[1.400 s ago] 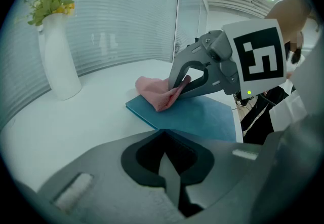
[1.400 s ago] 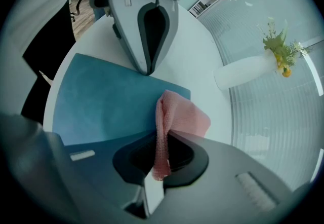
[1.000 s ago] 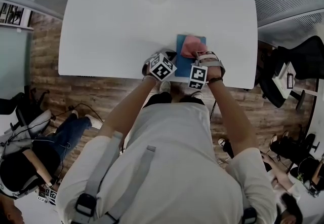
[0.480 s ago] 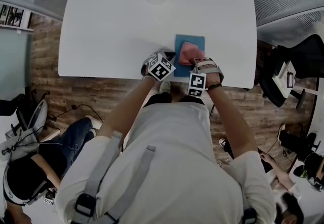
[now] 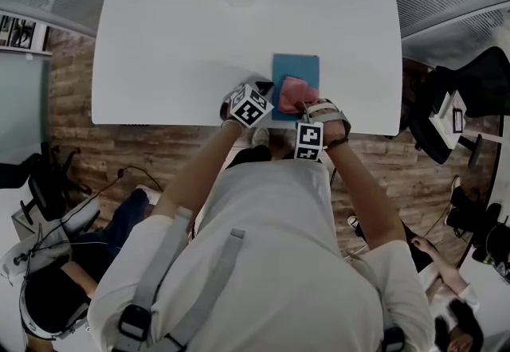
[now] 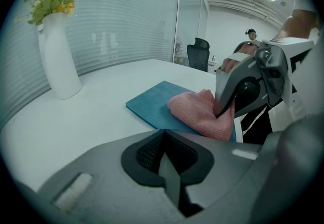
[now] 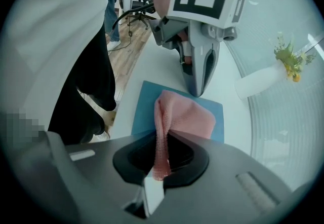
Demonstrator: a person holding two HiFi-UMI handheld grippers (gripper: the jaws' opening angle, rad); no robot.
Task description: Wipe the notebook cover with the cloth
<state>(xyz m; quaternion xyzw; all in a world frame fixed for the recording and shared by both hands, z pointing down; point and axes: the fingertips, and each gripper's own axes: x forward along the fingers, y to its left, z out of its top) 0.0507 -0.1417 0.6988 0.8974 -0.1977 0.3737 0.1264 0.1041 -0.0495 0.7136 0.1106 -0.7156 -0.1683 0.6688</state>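
1. Wood-plank flooring [image 5: 119, 147] surrounds a white rectangular surface [image 5: 175, 48], and a slatted glass wall [image 6: 126, 25] runs behind its far edge.
2. At that far edge stands a tall white vase [image 6: 58, 61] holding green stems with yellow flowers [image 6: 50, 0], well apart from everything else on the surface.
3. A flat teal rectangular notebook [image 7: 143, 111] lies closed on the surface near the person's edge, to the right of centre in the head view.
4. A pink knitted cloth [image 7: 187, 114] lies bunched on the notebook's cover. It covers the half nearer the person and leaves the far part of the cover bare.
5. The right gripper [image 7: 161, 159] is low over the near end of the notebook. Its fingers [image 7: 192, 159] are closed on a fold of the cloth, which runs up between them as a narrow pink strip.
6. The rest of the cloth spreads out ahead of those fingers and rests on the cover.
7. The left gripper [image 6: 166, 152] is just to the left of the notebook, tilted with its tip down at the notebook's left edge, close beside the cloth.
8. Its fingers [image 6: 142, 152] are pressed together with nothing between them.
9. The two grippers are near each other, their marker cubes side by side above the surface's near edge.
10. A black office chair [image 6: 198, 53] stands in the room beyond the surface.
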